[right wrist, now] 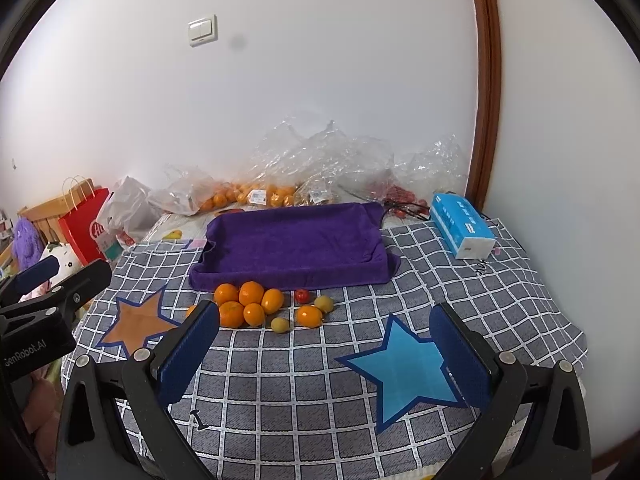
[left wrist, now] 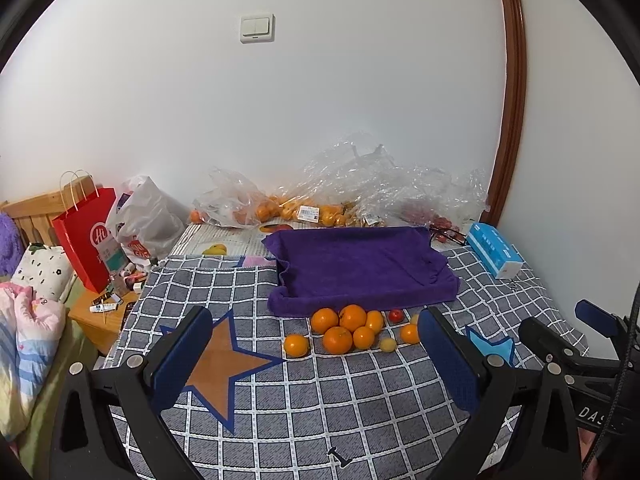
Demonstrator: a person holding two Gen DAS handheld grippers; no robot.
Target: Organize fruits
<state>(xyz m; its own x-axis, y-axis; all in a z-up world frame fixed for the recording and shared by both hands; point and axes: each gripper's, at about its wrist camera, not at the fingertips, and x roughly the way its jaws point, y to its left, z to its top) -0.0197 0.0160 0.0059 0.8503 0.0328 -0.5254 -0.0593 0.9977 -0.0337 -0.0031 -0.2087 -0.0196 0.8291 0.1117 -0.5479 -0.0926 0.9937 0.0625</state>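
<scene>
Several oranges (left wrist: 338,338) (right wrist: 248,306) lie clustered on the checked cloth just in front of a purple towel-lined tray (left wrist: 356,268) (right wrist: 296,240). Among them are a small red fruit (left wrist: 396,315) (right wrist: 303,295) and yellow-green fruits (left wrist: 388,345) (right wrist: 324,303). An orange star patch (left wrist: 216,360) (right wrist: 138,318) and a blue star patch (right wrist: 404,368) are on the cloth. My left gripper (left wrist: 316,344) is open and empty, short of the fruit. My right gripper (right wrist: 324,336) is open and empty, also short of the fruit.
Clear plastic bags with more oranges (left wrist: 280,208) (right wrist: 248,196) lie against the wall behind the tray. A blue tissue box (left wrist: 494,250) (right wrist: 464,226) is at the right. A red paper bag (left wrist: 86,236) and bedding (left wrist: 28,320) are at the left.
</scene>
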